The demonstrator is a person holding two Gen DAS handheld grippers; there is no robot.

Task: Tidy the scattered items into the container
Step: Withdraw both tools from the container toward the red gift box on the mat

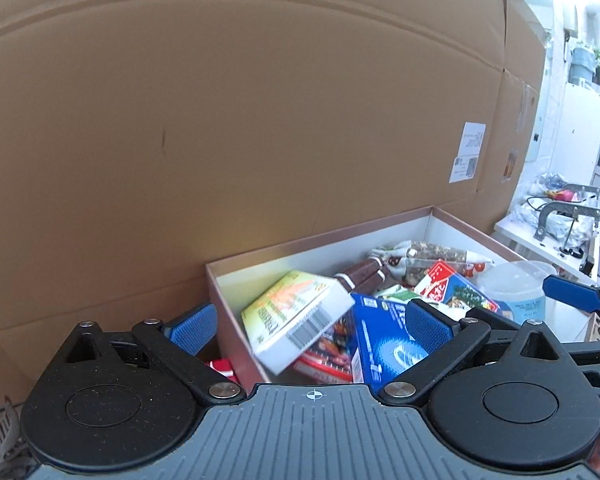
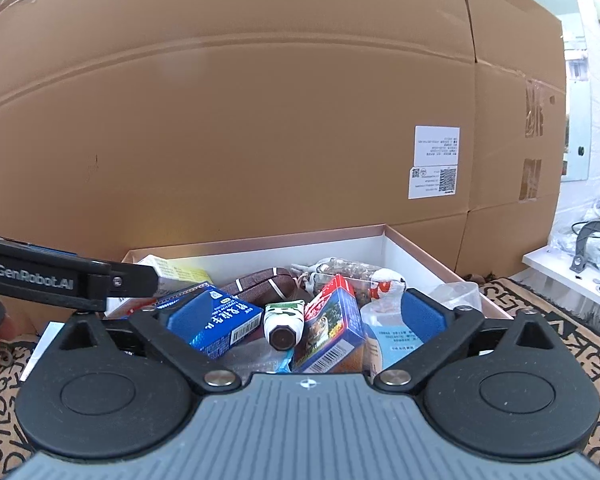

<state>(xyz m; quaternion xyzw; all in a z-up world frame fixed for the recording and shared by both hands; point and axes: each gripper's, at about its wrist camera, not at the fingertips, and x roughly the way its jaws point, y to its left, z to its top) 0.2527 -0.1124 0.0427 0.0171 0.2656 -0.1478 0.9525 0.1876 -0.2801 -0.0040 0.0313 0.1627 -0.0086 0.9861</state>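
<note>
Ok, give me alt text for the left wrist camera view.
The open left gripper hangs over a shallow white-lined box crammed with packets, a white and yellow carton tilted on top. A large cardboard box fills the background.

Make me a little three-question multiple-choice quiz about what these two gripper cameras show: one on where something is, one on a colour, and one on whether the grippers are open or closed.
1. Where is the white box with the barcode?
A. on the rug
B. tilted inside the shallow container
C. on the white shelf

2. What colour are the pads on the gripper fingers?
A. blue
B. red
C. yellow

3. How do the left gripper and right gripper stand?
A. both shut on items
B. one open, one shut
C. both open, holding nothing

Answers:
1 B, it leans on other packets within the container's walls.
2 A, blue pads show on the fingers in both views.
3 C, each has a wide gap between its fingers with nothing gripped.
</note>
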